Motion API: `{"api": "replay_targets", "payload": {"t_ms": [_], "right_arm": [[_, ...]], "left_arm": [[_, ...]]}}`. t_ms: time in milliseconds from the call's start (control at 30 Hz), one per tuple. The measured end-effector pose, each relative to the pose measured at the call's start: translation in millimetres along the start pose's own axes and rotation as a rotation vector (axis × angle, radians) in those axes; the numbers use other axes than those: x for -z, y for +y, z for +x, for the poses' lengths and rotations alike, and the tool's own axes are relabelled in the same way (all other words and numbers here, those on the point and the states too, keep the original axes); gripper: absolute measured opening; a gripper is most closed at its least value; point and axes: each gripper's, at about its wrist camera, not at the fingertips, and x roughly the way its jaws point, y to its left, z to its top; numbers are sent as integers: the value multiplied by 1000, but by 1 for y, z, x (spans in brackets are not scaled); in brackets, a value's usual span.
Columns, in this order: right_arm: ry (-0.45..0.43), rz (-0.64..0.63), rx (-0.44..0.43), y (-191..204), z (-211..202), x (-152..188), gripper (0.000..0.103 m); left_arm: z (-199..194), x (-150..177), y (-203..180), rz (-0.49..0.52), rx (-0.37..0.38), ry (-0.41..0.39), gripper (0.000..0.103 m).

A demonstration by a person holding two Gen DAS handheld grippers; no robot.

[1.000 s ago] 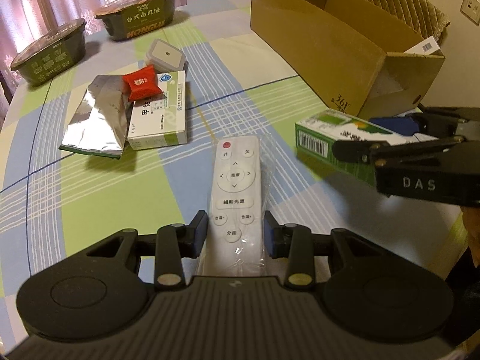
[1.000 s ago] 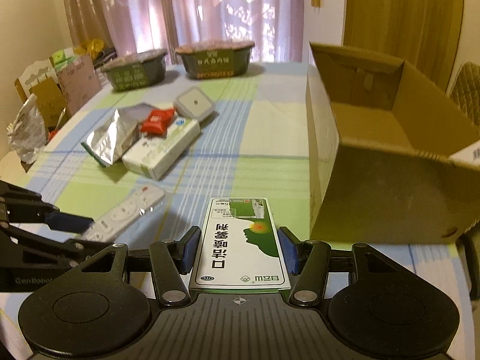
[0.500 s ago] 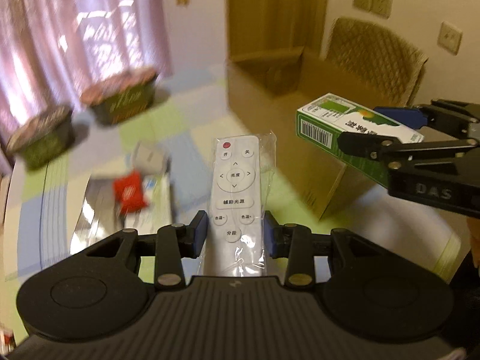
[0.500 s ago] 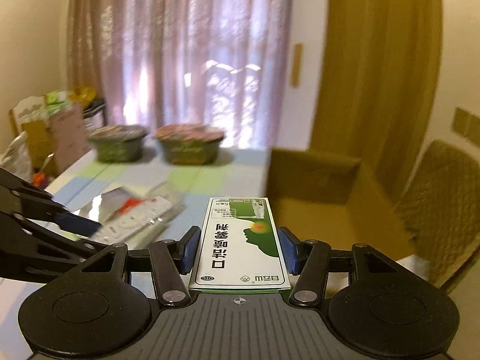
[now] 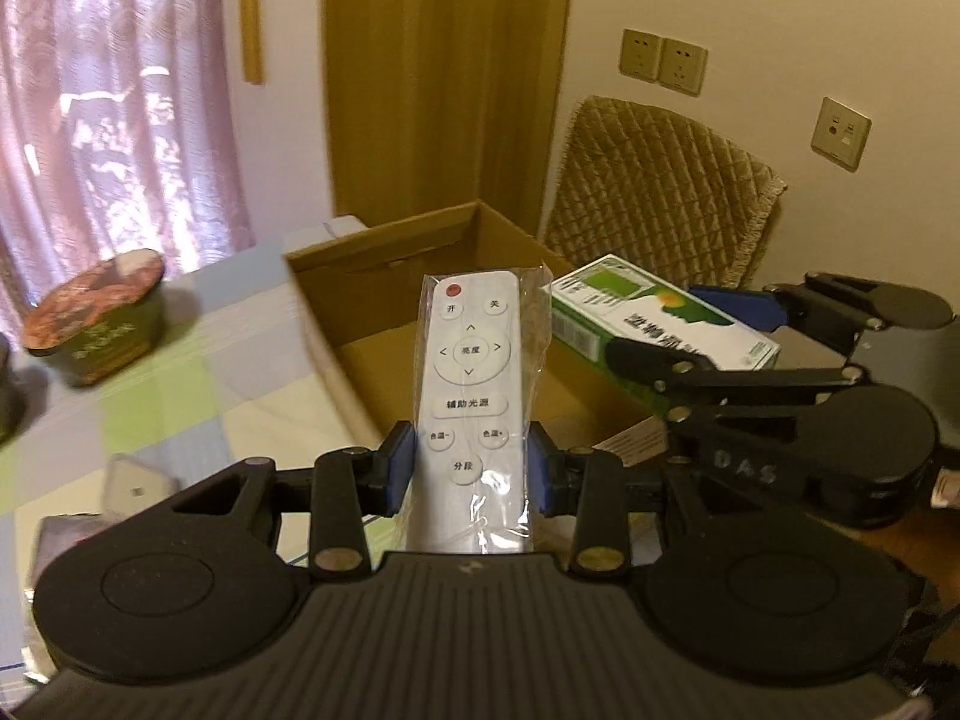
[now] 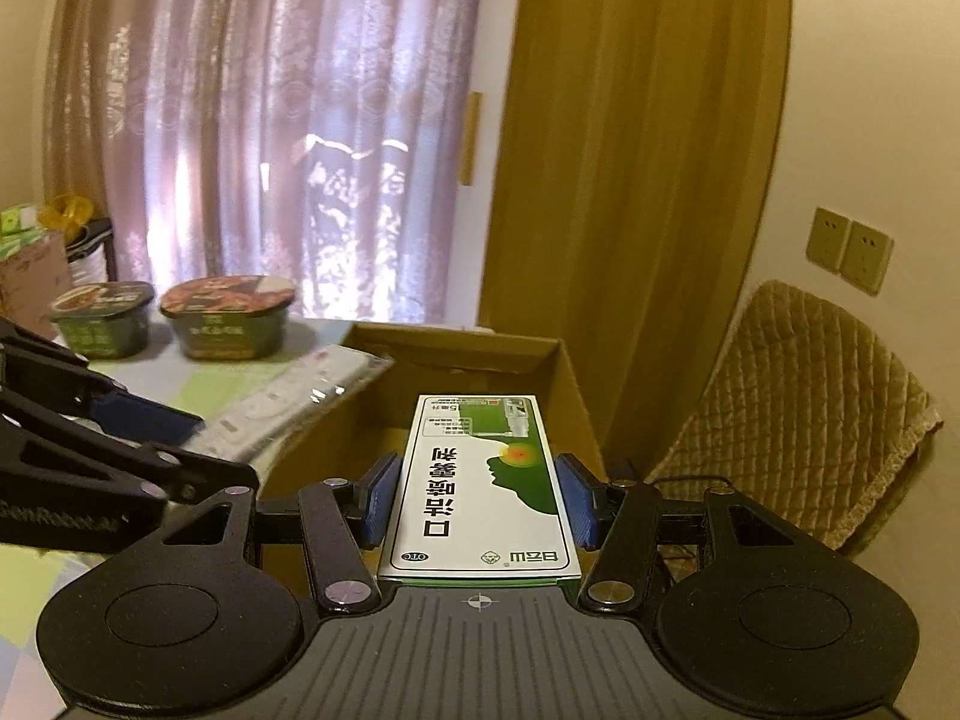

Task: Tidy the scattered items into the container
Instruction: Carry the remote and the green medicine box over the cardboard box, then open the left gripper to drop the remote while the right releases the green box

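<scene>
Brown corrugated cardboard box (image 5: 384, 324) open-topped on the checked tablecloth (image 5: 180, 384), waiting below both loads. Held over its near left wall: a white plastic remote control in a clear film sleeve (image 5: 469, 396), pinched at its lower half between the blue pads of the left gripper (image 5: 469, 468). Further right, over the box's middle: a flat green-and-white medicine carton (image 6: 480, 480), clamped along its long edges by the right gripper (image 6: 479, 495).

Best done by carrying each load clear inside the walls, lowering close to the box floor, then opening the jaws, one side after the other so the two tools do not knock together. Slippery film on the remote; likely to slide if tilted nose-down, so better kept level. Long carton best laid parallel to the long walls.

Around, from the left: two dark green instant-noodle bowls with printed lids (image 6: 225, 318) still on the cloth by the pink lace curtain (image 6: 270, 120); a small grey-white square case (image 5: 135, 483) near the left tool, blurred; a quilted tan chair cover (image 6: 798, 408) behind the box. In the way: only the box's near walls and the closeness of the two grippers.
</scene>
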Motion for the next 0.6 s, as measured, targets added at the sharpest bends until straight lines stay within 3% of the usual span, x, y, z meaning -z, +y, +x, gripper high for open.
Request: {"api": "replay_targets", "payload": {"t_ms": [200,233,600], "right_arm": [[26,18,22,-17,8,13,58],[29,18,23,-18,9,15,58],[50,12,3,-8,20,16,58]], "left_arm": [[30,0,-9,-5,8,-1,35],[31,2,-8,-7,3,-3,40],[13,23,29,-62,-52,13,42]]}}
